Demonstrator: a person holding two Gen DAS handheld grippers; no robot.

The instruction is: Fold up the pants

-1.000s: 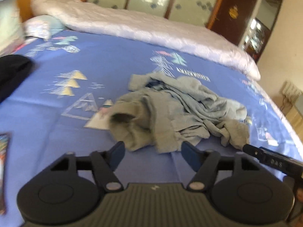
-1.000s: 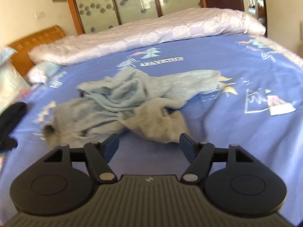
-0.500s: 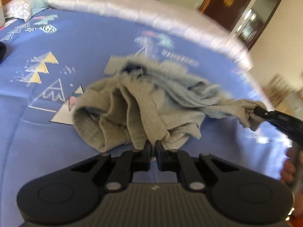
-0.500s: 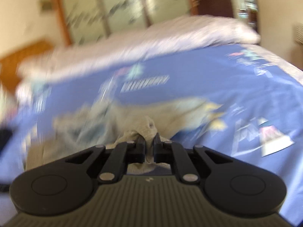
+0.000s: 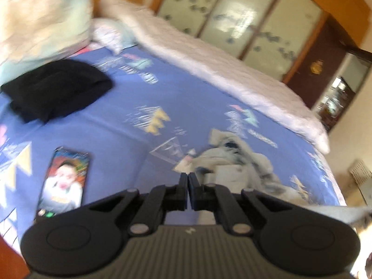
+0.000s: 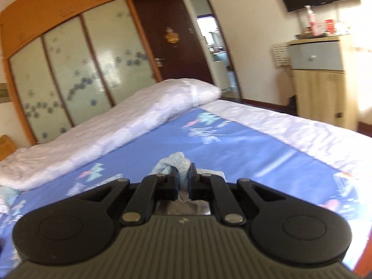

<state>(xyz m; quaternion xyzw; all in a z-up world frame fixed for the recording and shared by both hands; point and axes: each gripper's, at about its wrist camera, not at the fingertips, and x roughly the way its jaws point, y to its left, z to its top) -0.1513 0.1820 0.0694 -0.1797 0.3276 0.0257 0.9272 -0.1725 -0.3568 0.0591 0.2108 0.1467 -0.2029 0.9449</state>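
Pants [image 6: 177,162] now lifted, both tongs [image 6: 183,181] clamped

No readable text; bedsheet [image 5: 130,121] lettering and phone [image 5: 64,183] screen blurred.

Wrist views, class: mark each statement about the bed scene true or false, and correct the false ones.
1. The right gripper is shut on light blue cloth of the pants. True.
2. The left gripper has its jaws wide open. False: they are closed together.
3. A phone lies on the blue sheet, screen lit. True.
4. The dark garment lies on top of the pants. False: it lies apart, near the pillows.
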